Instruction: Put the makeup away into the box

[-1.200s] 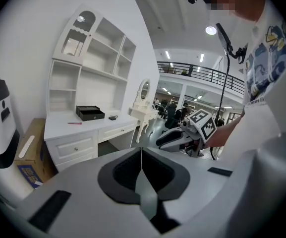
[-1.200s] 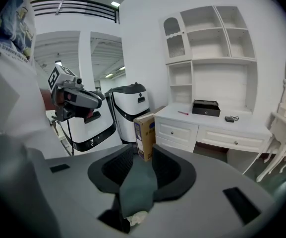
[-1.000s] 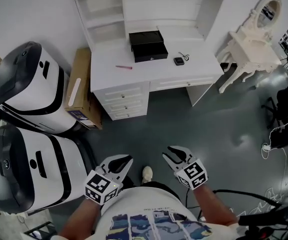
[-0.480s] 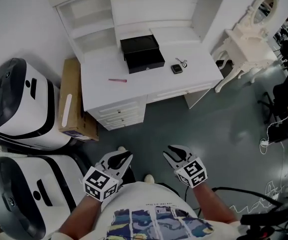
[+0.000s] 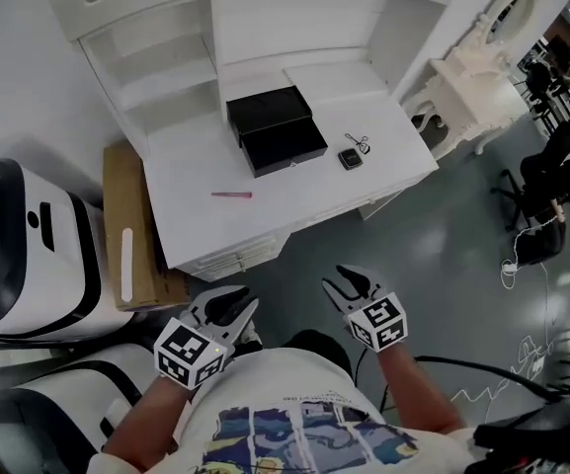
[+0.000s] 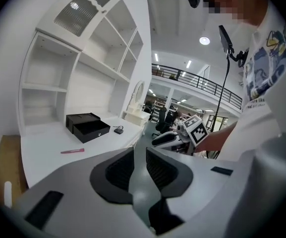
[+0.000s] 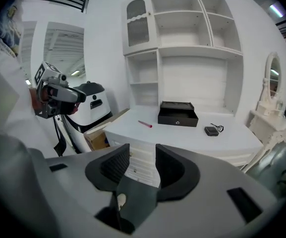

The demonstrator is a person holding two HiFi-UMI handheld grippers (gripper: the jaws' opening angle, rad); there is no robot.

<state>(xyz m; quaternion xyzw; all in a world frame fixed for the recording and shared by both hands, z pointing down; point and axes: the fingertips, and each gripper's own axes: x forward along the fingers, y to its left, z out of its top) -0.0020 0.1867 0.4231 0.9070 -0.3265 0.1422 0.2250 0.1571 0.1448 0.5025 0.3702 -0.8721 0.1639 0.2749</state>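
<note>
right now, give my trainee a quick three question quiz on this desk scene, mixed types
1. True or false: the pink makeup stick lies inside the black box.
2. On the desk, what sits right of the box in the head view? A) a small dark item with a cord B) a cup C) a hairbrush
3. Does the left gripper or the right gripper hold anything?
Key: 1 false, it lies on the desk left of the box. 2 A. 3 neither; both have jaws apart and empty, and the right's have just been opening.
</note>
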